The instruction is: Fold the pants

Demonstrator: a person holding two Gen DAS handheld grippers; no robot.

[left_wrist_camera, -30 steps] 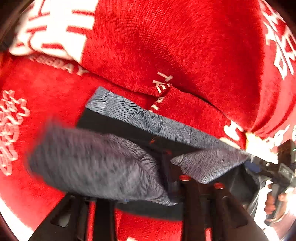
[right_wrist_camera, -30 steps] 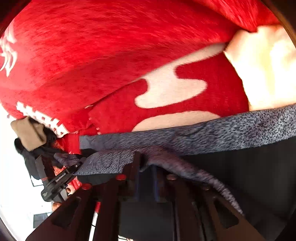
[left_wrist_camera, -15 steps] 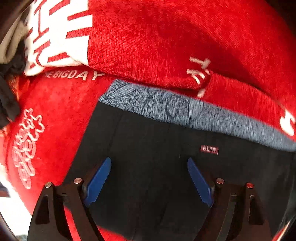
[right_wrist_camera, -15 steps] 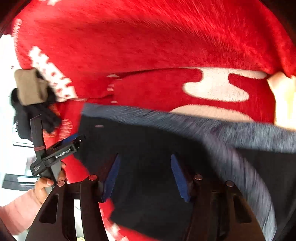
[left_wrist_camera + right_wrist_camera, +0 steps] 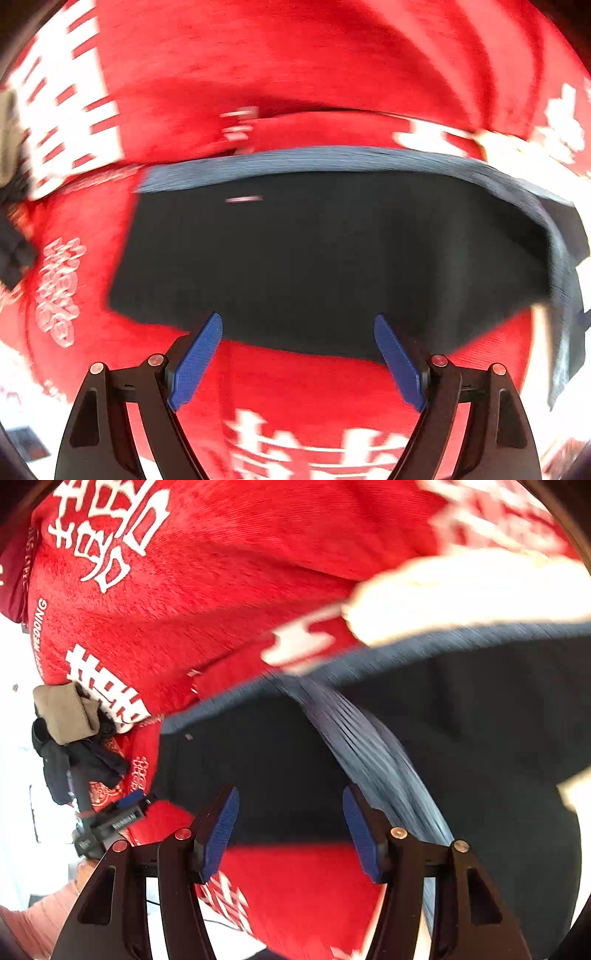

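Black knit with a heathered grey band: the pants [image 5: 332,258] lie flat on the red blanket [image 5: 295,74], grey waistband [image 5: 332,157] along the far edge, near edge closest to both cameras. In the right wrist view a grey strip [image 5: 369,753] runs diagonally across the dark panel; it reads as a folded-over part of the band or a cuff, but motion blur leaves that unsettled. Handling judgement: soft, light, limp cloth with no stiffness, so it will sag and drape from any pinch point and drag on the fleecy blanket rather than slide. Best holds look like the near corners or the doubled band, where the layers are thicker and a pinch catches all of them; a grip mid-panel would likely lift only the top layer. Left gripper [image 5: 295,354]: blue pads [image 5: 195,362] wide apart, nothing between them, tips over the near edge of the pants without visible contact. Right gripper [image 5: 291,827]: jaws opening, moderately spread, empty; the pants' near edge and red blanket show in the gap, pads [image 5: 219,830] not pressing cloth. The left gripper also appears at the left of the right wrist view [image 5: 129,808], just off the pants' left corner.
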